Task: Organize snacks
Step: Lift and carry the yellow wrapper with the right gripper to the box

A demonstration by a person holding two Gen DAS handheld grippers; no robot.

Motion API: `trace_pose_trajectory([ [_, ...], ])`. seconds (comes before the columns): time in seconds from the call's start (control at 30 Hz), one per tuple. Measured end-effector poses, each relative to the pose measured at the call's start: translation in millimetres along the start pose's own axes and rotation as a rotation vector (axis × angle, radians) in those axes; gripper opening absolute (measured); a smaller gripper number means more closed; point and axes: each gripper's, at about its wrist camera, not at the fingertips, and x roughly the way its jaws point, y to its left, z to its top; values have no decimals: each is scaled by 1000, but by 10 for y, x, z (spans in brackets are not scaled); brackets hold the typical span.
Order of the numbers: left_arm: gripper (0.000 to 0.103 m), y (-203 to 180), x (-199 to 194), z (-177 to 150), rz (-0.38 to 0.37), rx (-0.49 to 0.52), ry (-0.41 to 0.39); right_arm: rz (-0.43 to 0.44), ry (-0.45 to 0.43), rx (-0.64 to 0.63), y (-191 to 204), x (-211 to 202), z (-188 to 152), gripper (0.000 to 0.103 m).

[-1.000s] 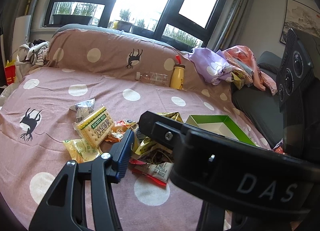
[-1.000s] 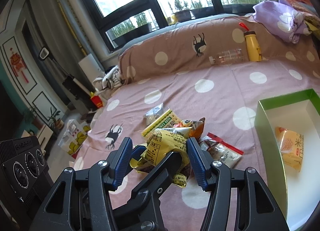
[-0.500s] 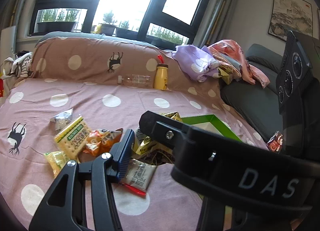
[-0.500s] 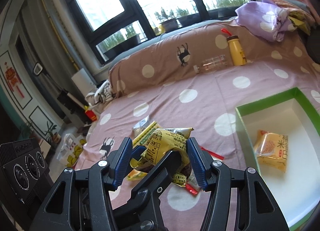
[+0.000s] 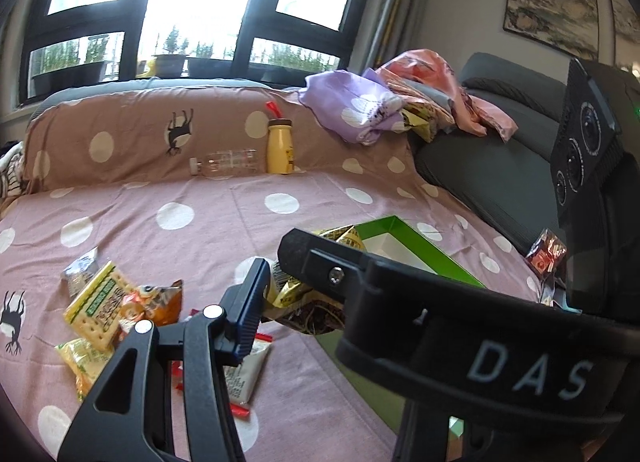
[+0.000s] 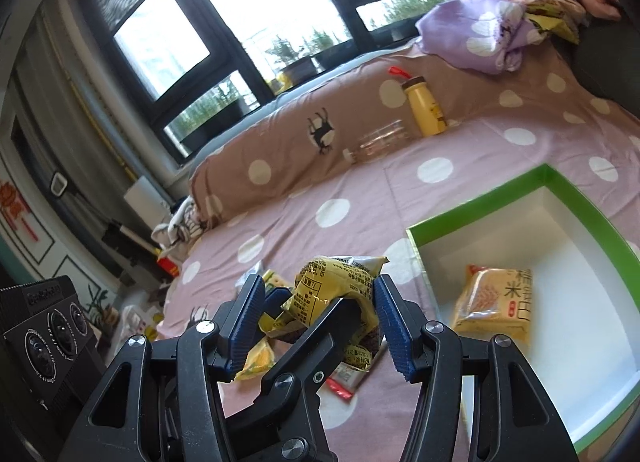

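Note:
A crumpled yellow snack packet (image 6: 332, 282) hangs above the pink dotted bedspread, and both grippers grip it. My right gripper (image 6: 316, 302) has its blue pads on either side of the packet. My left gripper (image 5: 288, 294) reaches in from the left; its blue finger (image 5: 252, 302) shows, while the other finger is hidden behind the right gripper's black body. To the right lies the green-rimmed white box (image 6: 480, 205), with an orange rice snack packet (image 6: 496, 310) inside. Loose snacks stay on the bed: a cracker packet (image 5: 100, 306), an orange packet (image 5: 156, 302) and a white packet (image 5: 244, 374).
A yellow bottle (image 5: 280, 145) and a clear bottle (image 5: 228, 163) rest against the brown bolster at the back. Purple cloth (image 5: 352, 109) and other fabric are piled at the back right. A grey sofa (image 5: 480, 165) borders the bed's right side, near a small red packet (image 5: 546, 254).
Both grippers have moved right together with the yellow packet, away from the snack pile. The green box now fills more of the right wrist view.

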Motion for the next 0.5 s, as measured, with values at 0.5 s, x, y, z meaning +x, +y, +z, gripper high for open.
trace_pose_trajectory([
  [0.5,47,-466,504,46,-104,91,118,-84,-29,171,-704,-175,103,60],
])
